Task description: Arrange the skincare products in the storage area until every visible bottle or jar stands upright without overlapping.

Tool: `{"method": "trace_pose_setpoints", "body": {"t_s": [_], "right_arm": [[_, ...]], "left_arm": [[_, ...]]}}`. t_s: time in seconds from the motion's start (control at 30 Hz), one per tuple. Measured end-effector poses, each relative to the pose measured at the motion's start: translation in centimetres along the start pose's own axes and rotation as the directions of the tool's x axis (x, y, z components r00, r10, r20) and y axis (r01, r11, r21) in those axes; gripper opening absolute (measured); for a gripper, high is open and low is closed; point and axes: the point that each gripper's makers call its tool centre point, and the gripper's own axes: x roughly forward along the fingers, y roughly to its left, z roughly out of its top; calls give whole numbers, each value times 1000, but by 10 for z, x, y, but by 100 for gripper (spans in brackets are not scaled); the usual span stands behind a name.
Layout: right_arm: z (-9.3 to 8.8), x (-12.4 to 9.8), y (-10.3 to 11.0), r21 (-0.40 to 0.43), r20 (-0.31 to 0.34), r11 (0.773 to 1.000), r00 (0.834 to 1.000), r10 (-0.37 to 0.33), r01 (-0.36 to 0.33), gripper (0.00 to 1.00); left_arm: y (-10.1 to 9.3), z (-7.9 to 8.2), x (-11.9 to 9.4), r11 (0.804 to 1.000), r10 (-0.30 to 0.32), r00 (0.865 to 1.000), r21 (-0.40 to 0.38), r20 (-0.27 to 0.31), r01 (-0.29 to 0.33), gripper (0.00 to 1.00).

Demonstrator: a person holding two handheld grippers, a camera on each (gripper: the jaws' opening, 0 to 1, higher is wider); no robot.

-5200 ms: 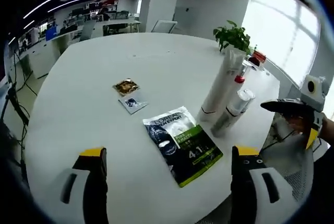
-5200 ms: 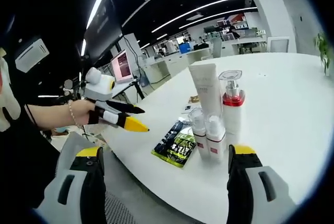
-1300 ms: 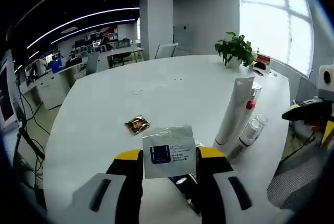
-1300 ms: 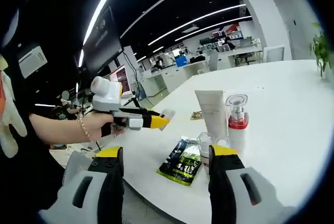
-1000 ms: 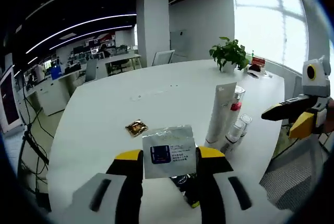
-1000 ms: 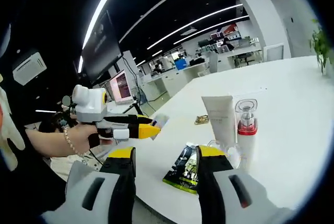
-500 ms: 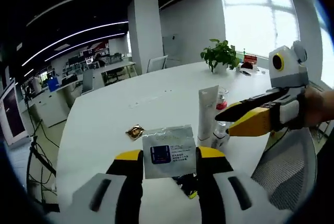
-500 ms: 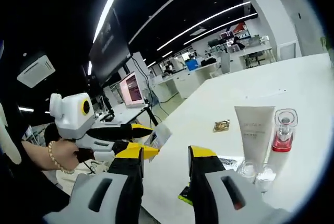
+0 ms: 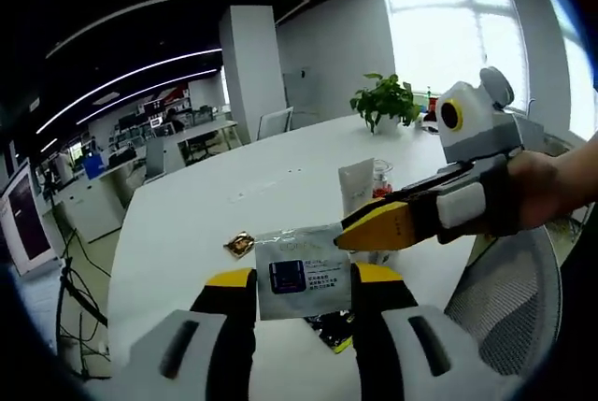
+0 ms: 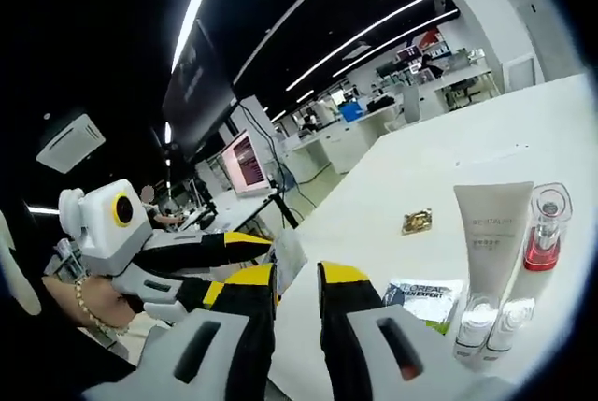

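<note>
The skincare products stand in a tight cluster at the lower right of the right gripper view: a white tube (image 10: 492,230) upright on its cap, a clear pump bottle with a red collar (image 10: 540,238) just beside it, and two small clear-capped bottles (image 10: 491,328) in front, close to the near edge of the surface (image 10: 448,163). A dark and green L'Oreal mask packet (image 10: 420,295) lies flat just left of them, and a small gold sachet (image 10: 417,221) lies further up, well apart. The white surface runs broad and bare toward the upper right of that view, with open room behind the cluster.

In the left gripper view the surface (image 9: 187,223) spreads up the middle of the frame, with a potted plant (image 9: 382,102) near its far edge and the gold sachet (image 9: 241,244) at centre. The left claw (image 9: 304,281) is clamped on a small white sachet (image 9: 301,269) with a dark blue label, held above the near edge. The right claw (image 9: 348,230) comes in from the right, its yellow tips together at the sachet's upper right corner; whether they grip it I cannot tell. In the right gripper view the right claw (image 10: 297,281) shows a narrow gap, with the left claw (image 10: 245,244) and sachet (image 10: 289,257) just behind.
</note>
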Motion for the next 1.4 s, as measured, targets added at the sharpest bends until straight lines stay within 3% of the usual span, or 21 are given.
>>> {"method": "trace_pose_setpoints", "body": {"t_s": [0.13,0.3,0.47,0.53,0.63,0.83,0.9,0.97,1.0,1.07,1.17,1.27,1.33,1.4], "right_arm": [[1,1,0,20,0,1000,1000,8,-8,4],[1,0,3,46,5,999,1000,26,-26,1],[0,0,4,60,-2,998,1000,28,-28,1],[1,-1,3,49,-2,998,1000,26,-25,1],[1,-2,1,52,-4,998,1000,28,-27,1],[0,-3,-1,63,-14,998,999,33,-32,1],[-1,-2,2,72,-18,997,999,41,-39,1],[-2,-1,4,80,-21,996,998,51,-49,1],[-2,-1,5,83,-21,995,998,53,-51,1],[-3,0,7,86,-24,995,998,60,-58,1],[-3,1,13,104,-18,992,997,75,-73,1],[-3,2,14,113,-15,990,996,84,-82,1],[-4,4,15,110,-22,991,996,86,-83,1],[-5,5,15,109,-27,991,996,84,-80,1]], "left_arm": [[-1,0,0,1000,-9,1000,-5,1,9,35],[-1,0,2,1000,-15,1000,-5,-1,15,35],[-4,-3,3,997,-52,999,-54,-2,52,36],[-3,-9,2,995,-79,997,-67,-15,78,36],[4,-16,-3,997,-69,997,-43,-27,68,40],[15,-24,-7,973,-128,992,-192,-2,125,36],[19,-26,-8,974,-152,988,-170,-3,149,35],[18,-27,-9,957,-201,980,-211,14,199,31],[11,-24,-9,939,-223,974,-260,39,226,29],[13,-25,-11,927,-247,968,-279,53,252,26],[15,-30,-12,891,-268,960,-357,82,280,22],[19,-38,-12,869,-277,957,-403,82,286,14],[23,-41,-13,872,-272,959,-401,84,282,10],[21,-39,-15,861,-270,957,-419,103,287,8]]}}
